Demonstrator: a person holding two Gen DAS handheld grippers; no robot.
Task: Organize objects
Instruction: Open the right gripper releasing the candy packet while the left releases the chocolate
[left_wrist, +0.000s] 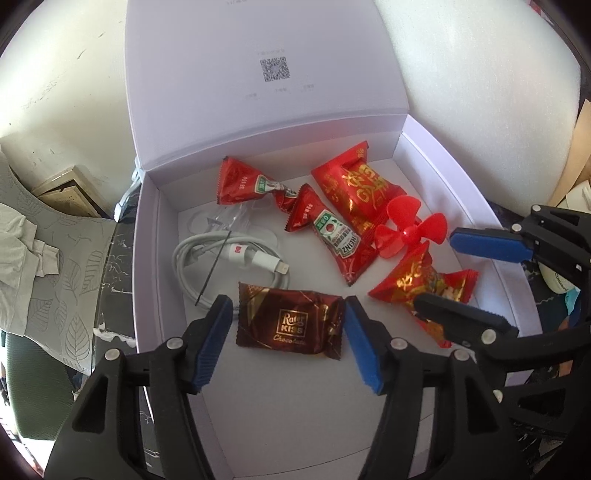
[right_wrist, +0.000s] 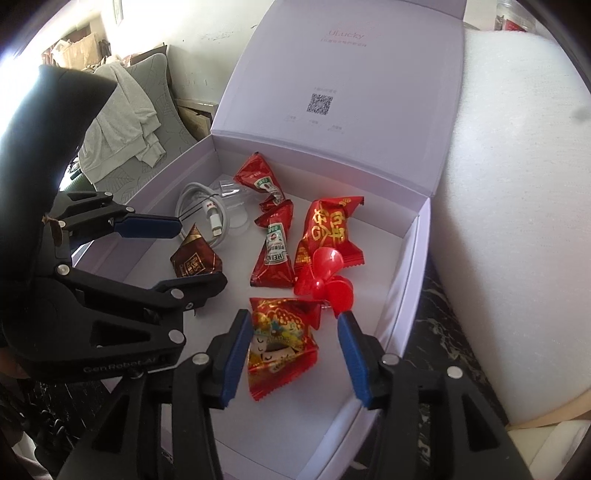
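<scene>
White lidded box (left_wrist: 424, 147), lid up. Inside: chocolate packet (left_wrist: 290, 319), two Heinz ketchup sachets (left_wrist: 328, 240), white cable (left_wrist: 207, 258), red propeller (left_wrist: 410, 230), two red candy packets (right_wrist: 282, 347). Left claw (left_wrist: 288, 339) wide, straddling chocolate packet. Right claw (right_wrist: 291, 358) wide, straddling near candy packet.

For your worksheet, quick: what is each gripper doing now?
Left gripper: open, fingers either side of the chocolate packet.
Right gripper: open, around the red snack packet.

Brown gold-lettered chocolate packet (left_wrist: 290, 320), red propeller (left_wrist: 408, 232), white box (left_wrist: 147, 236).
</scene>
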